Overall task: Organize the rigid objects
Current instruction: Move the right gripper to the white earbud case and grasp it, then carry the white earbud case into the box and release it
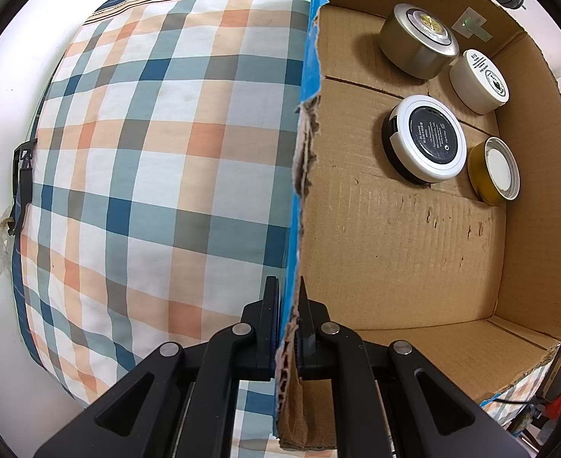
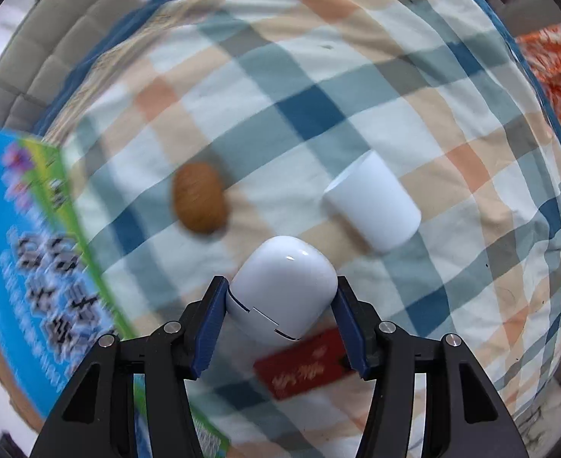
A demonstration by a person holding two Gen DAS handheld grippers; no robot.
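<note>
On the checked bedspread (image 2: 357,87), right gripper (image 2: 280,297) jaws hug a white case (image 2: 280,290); left gripper (image 1: 288,320) jaws clench the cardboard box (image 1: 414,252) wall.

- The left wrist camera is looking straight down along its fingers, and it is sitting right above the wall of the cardboard box (image 1: 414,236), very near to it.
- It is taking in the inside of the box on one side of the wall and the checked bedcover (image 1: 158,145) on the other side.
- The right wrist camera is also facing down, close over the same bedcover (image 2: 318,87), at a place beside the box.
- It is showing the printed outer face of the box (image 2: 40,252) at the picture's left edge.
- Both views are sharing the bedcover and the box.
</note>
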